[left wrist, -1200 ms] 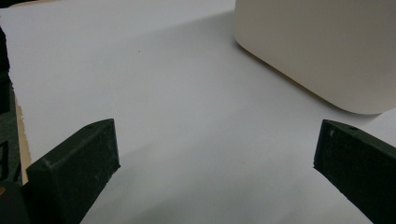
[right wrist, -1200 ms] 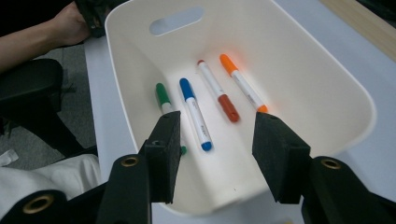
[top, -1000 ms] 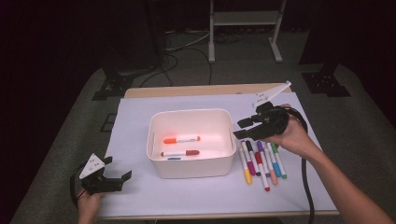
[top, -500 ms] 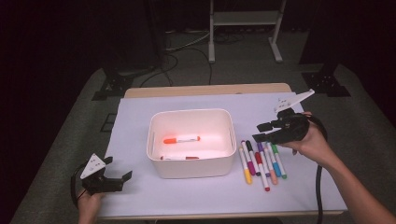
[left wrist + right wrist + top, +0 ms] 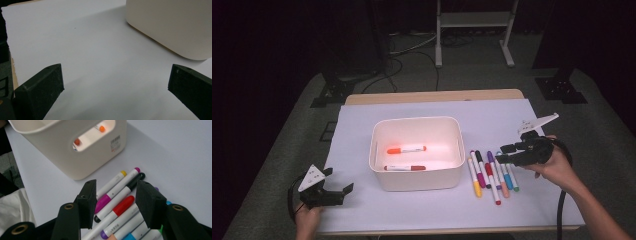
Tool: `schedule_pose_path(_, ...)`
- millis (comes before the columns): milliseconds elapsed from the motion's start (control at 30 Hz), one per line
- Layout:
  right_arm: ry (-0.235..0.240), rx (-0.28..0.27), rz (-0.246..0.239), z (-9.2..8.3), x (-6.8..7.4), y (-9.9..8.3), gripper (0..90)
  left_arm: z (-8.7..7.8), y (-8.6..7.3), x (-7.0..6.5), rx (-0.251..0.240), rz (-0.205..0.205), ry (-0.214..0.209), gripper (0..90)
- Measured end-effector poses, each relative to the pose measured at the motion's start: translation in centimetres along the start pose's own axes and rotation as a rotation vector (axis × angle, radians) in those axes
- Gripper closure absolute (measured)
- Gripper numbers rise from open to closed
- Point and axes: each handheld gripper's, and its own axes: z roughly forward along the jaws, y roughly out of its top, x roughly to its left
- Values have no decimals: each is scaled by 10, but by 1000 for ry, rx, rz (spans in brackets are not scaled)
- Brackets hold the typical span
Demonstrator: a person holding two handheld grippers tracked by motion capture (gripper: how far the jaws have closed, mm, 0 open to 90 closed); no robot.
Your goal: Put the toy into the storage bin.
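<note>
A white bin [image 5: 416, 181] stands mid-table and holds an orange-capped marker [image 5: 406, 149] and a red-capped marker [image 5: 404, 168]. To its right lies a row of several coloured markers [image 5: 490, 174]. My right gripper [image 5: 500, 153] hovers open just over the far right end of that row, jaws pointing toward the bin. In the right gripper view my right gripper [image 5: 117, 187] frames a red marker [image 5: 123, 206] and a black-capped one [image 5: 136, 181] below, touching neither. My left gripper [image 5: 338, 180] rests open near the front left, and in its own view [image 5: 116, 70] bare paper lies between its jaws.
White paper [image 5: 362, 125] covers the tabletop, with a strip of wood [image 5: 432, 96] showing at the far edge. The bin's corner [image 5: 170, 25] stands ahead of the left gripper. A cable [image 5: 560, 210] trails from the right gripper along the forearm.
The right gripper has moved from the bin's right rim out to the right and downward, over the row of markers, jaws still open. The left gripper has stayed put.
</note>
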Motion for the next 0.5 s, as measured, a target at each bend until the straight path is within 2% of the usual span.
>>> schedule_pose_path(167,-25,20,26,5,-8,-17,501,0,0,0,-1,0,1,0)
schedule_pose_path(200,-34,24,50,8,-12,-26,502,0,0,0,-1,1,1,0)
schedule_pose_path(233,-34,24,50,8,-12,-26,502,0,0,0,-1,2,2,0)
schedule_pose_path(300,-47,33,75,11,-19,-38,504,0,0,0,-1,3,3,0)
schedule_pose_path(500,-62,42,108,15,-25,-52,505,0,0,0,3,4,3,0)
